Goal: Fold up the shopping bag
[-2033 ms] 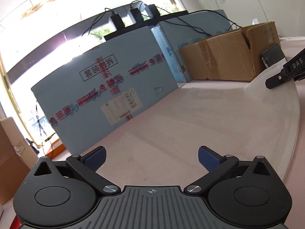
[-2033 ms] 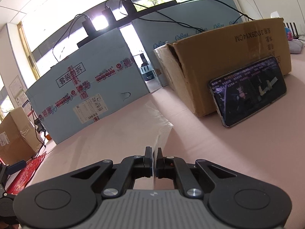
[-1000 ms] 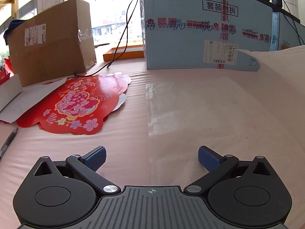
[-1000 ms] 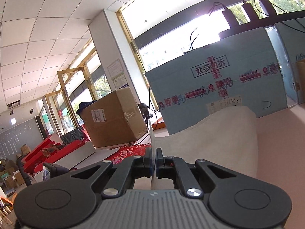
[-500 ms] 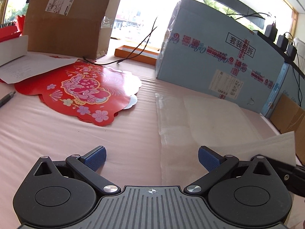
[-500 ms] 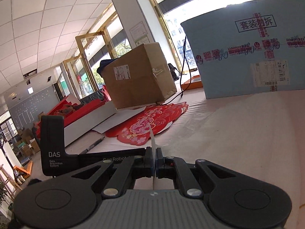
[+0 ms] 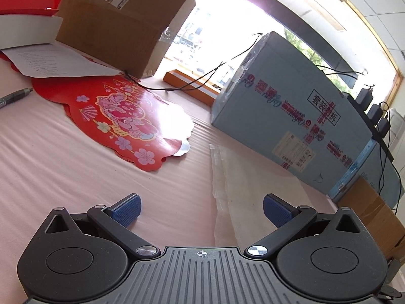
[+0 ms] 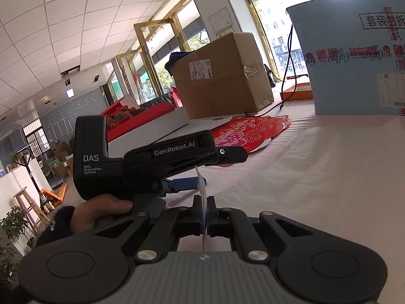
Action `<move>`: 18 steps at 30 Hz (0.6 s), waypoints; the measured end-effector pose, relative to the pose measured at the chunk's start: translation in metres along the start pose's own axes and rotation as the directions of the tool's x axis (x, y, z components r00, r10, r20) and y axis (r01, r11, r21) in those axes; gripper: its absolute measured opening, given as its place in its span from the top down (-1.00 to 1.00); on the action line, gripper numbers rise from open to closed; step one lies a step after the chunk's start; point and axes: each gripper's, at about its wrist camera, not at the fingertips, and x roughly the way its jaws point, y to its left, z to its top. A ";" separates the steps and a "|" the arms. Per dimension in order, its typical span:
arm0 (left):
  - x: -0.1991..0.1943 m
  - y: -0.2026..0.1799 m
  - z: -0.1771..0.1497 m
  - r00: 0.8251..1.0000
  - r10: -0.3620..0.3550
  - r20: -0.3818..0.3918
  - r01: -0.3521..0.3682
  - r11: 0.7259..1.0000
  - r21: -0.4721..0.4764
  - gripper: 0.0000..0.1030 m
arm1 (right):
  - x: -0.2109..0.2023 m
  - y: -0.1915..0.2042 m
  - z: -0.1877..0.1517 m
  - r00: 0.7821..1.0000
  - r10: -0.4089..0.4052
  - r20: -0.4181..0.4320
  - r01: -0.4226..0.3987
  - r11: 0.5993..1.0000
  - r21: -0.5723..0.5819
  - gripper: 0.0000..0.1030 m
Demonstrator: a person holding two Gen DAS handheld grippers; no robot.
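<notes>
Pinching a thin edge of the shopping bag (image 8: 203, 192) w/ my right gripper (image 8: 204, 211), jaws pressed together on it, the film sticking up edge-on btwn the pads. My left gripper (image 7: 201, 209) is spread wide, nothing in it, hovering low over the table (image 7: 63, 157). In the left wrist view the rest of the bag lies flat, starting just past my right-side pad and running toward 1 o'clock as a pale, translucent sheet w/ what looks like a doubled layer on top.

Going outward: red paper cutout (image 7: 121, 116) at 11 o'clock, near the bag's left edge but not touching afaict. Blue carton (image 7: 298, 126) at 1 o'clock right behind the bag's far end, brown cardboard box (image 7: 119, 20) further off at 11. Pen (image 7: 14, 97) way out at 9.

From the right wrist view my left gripper's body sits at 10 o'clock, just above and beside the pinched edge, my left hand (image 8: 101, 212) wrapped under it.

Progress imo: looks like one fold is laid over, maybe halfway-ish, can't tell exact layer count bc the plastic's so see-thru. Still to do: set this edge down lined up, press the crease, prob fold again to get it compact. Film's floppy and slick so it could slide off alignment when I let go.
</notes>
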 end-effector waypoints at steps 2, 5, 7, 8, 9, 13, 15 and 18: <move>0.000 0.000 0.000 1.000 0.001 -0.001 -0.001 1.000 0.002 -1.00 | 0.005 0.000 -0.001 1.000 0.011 -0.021 -0.011 1.000 0.001 0.91; 0.000 0.000 0.000 1.000 0.001 -0.001 -0.001 1.000 0.002 -1.00 | 0.009 -0.002 -0.004 0.998 0.029 -0.051 -0.028 0.999 0.018 0.88; 0.000 0.000 0.000 1.000 0.001 -0.002 -0.001 1.000 0.002 -1.00 | 0.011 -0.002 -0.005 0.997 0.032 -0.063 -0.032 0.999 0.012 0.87; 0.000 0.000 0.000 1.000 0.001 -0.002 -0.001 1.000 0.002 -1.00 | 0.012 -0.001 -0.006 0.997 0.034 -0.068 -0.034 0.999 0.005 0.87; 0.000 0.000 0.000 1.000 0.002 -0.003 -0.001 1.000 0.002 -1.00 | 0.012 0.001 -0.006 0.997 0.036 -0.073 -0.037 0.999 -0.001 0.84; -0.001 0.000 0.000 1.000 0.001 -0.003 -0.001 1.000 0.002 -1.00 | 0.014 0.002 -0.006 0.994 0.034 -0.099 -0.035 0.999 -0.005 0.13; -0.001 0.000 0.000 1.000 0.001 -0.003 -0.001 1.000 0.002 -1.00 | 0.001 0.003 -0.005 0.996 0.046 -0.076 -0.046 0.999 -0.004 -0.41; -0.001 0.000 0.000 1.000 0.002 -0.004 -0.002 1.000 0.002 -1.00 | -0.023 0.002 0.000 0.997 0.066 -0.033 -0.066 0.998 -0.011 -0.45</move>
